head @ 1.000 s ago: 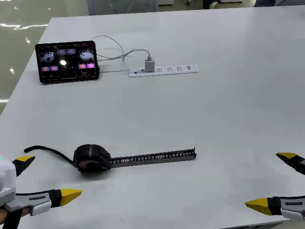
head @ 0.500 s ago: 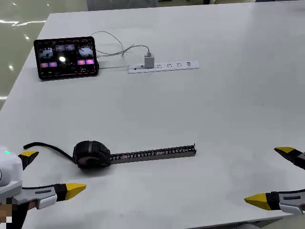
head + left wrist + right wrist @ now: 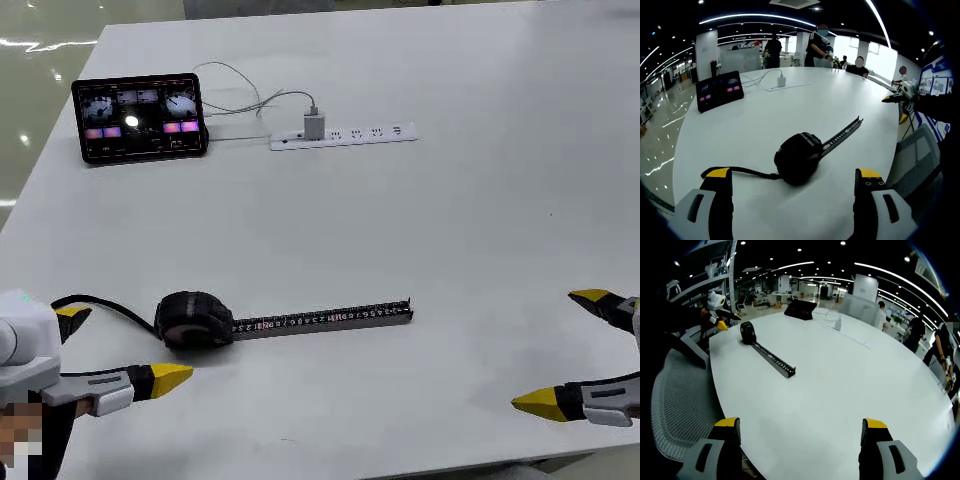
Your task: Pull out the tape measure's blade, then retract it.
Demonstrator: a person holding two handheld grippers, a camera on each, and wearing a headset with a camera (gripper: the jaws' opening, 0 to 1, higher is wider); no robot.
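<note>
Blade (image 3: pixel 325 319) extended, tape measure (image 3: pixel 194 320) lying on table (image 3: pixel 400 230).

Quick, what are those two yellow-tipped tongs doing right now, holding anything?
Left tongs: open, holding nothing.
Right tongs: open, holding nothing.

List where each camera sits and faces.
Head view: on the headset, looking down at the table; left gripper and right gripper at bottom corners.
Left gripper view: on the left gripper, facing the tape measure close up; own jaws below.
Right gripper view: on the right gripper, facing the pulled-out blade; own jaws below.
Shared: gripper views each show the opposite gripper.
</note>
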